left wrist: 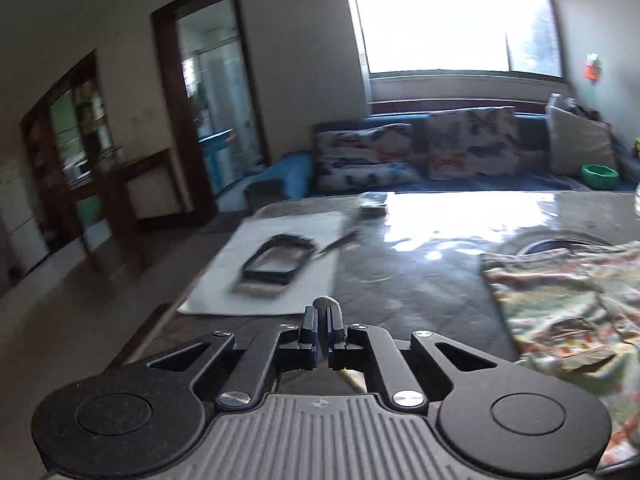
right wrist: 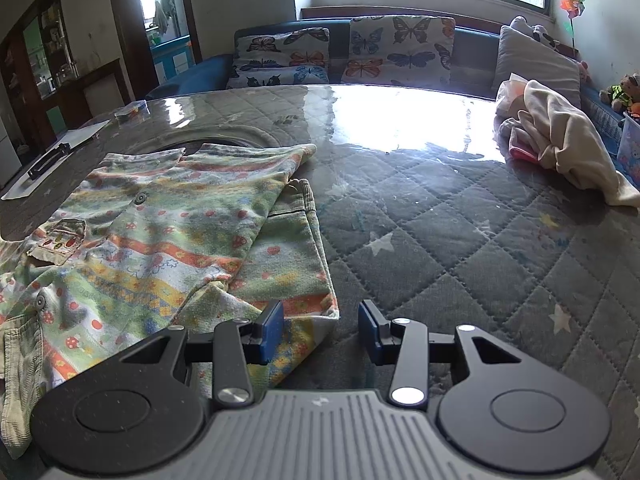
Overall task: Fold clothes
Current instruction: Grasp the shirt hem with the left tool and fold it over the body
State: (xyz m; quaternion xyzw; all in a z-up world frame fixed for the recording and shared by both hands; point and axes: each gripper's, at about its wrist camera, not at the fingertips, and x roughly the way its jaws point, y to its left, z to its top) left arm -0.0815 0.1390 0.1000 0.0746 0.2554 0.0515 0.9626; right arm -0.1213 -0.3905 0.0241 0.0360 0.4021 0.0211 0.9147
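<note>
Right jaws: the right gripper (right wrist: 320, 330) is wide open and holds nothing; its blue pads (right wrist: 272, 330) straddle the near right corner of the shirt's hem, the left pad over the cloth, the right one over bare table.
Left jaws: the left gripper (left wrist: 322, 330) is drawn almost together, only a thin slit between the fingers. Something small and pale shows at the tips; I cannot tell whether it is pinched there or merely lies behind them.
Shirt position: the child's shirt (right wrist: 168, 224) lies spread on the quilted table cover (right wrist: 440, 220), just ahead and left of the right gripper; in the left wrist view it sits off to the right (left wrist: 568, 304), apart from that gripper.
Handling: probably light, soft and limp knit; it should drape and sag when lifted, and may slide on the glossy cover.
Where to grip: judging by the layout, the hem corner at the open jaws, with a matching edge on the other side, pinching through both layers.
Shirt looks: pale green with orange, yellow and white bands, small red mushroom prints, grey buttons, a chest pocket (right wrist: 56, 240), ribbed trim; one side is already laid over, rumpled.
Further out: a heap of cream clothes (right wrist: 560, 140) at the far right edge, a white sheet (left wrist: 272, 264) bearing a dark frame, and a sofa with butterfly cushions (right wrist: 400, 48) beyond.
</note>
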